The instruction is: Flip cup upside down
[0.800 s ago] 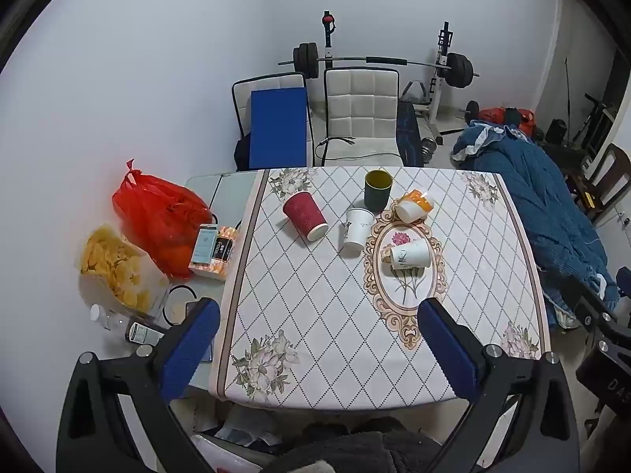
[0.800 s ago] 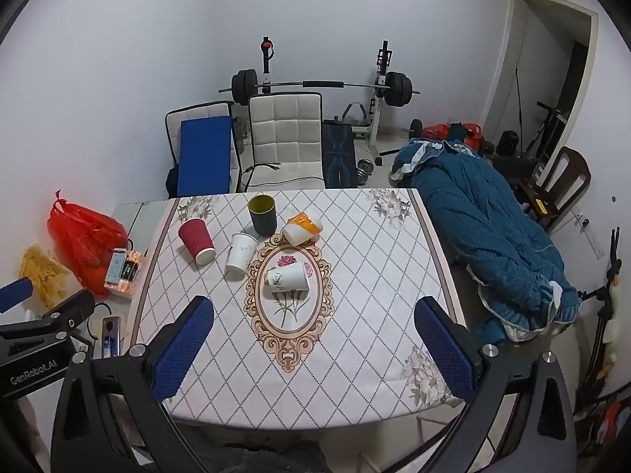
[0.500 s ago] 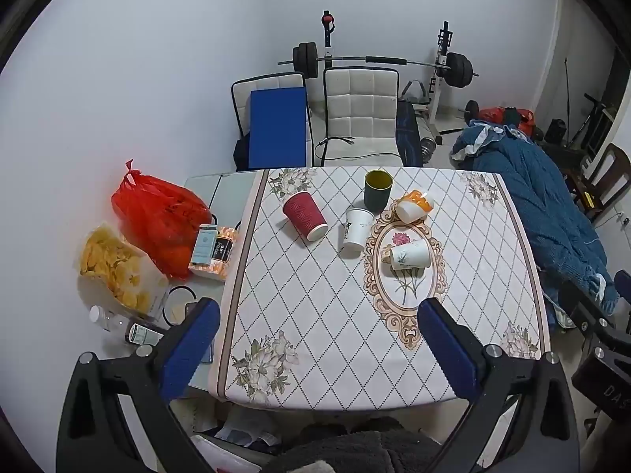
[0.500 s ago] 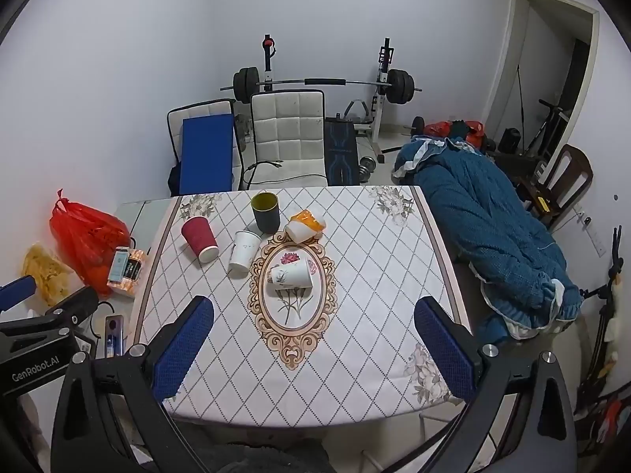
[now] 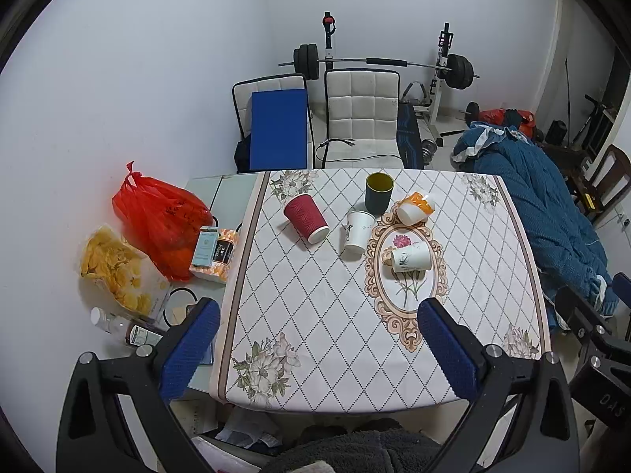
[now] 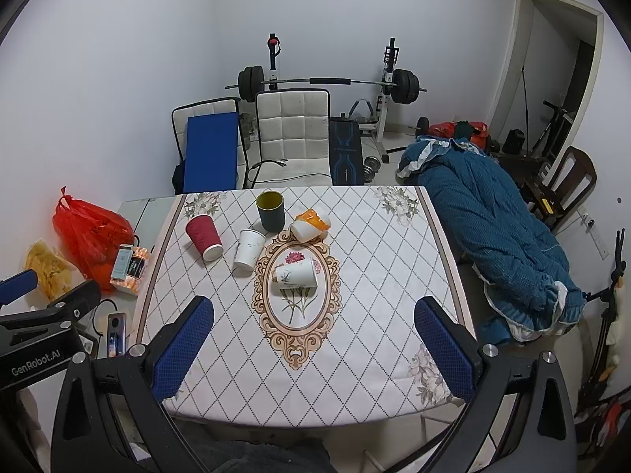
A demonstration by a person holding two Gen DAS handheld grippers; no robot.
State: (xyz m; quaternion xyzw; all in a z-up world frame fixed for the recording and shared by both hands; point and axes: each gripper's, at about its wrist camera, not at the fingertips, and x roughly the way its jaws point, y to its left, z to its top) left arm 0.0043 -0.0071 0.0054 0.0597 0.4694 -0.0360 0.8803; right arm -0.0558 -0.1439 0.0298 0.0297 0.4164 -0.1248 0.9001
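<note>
Hovering wide open over the diamond-patterned tablecloth table (image 5: 315,315): left gripper (image 5: 315,335), right gripper (image 6: 313,327); white floral paper cup (image 6: 296,272) lies sideways

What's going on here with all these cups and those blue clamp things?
A person holds a hand-held gripper in each hand, the left and the right, both open and empty above the near edge of the table. Five cups sit further back. The green cup stands upright; the red cup, the white cup, the orange cup and the flowered cup appear tipped or on their sides. Nothing has been grabbed yet; the job is flipping a cup upside down.
</note>
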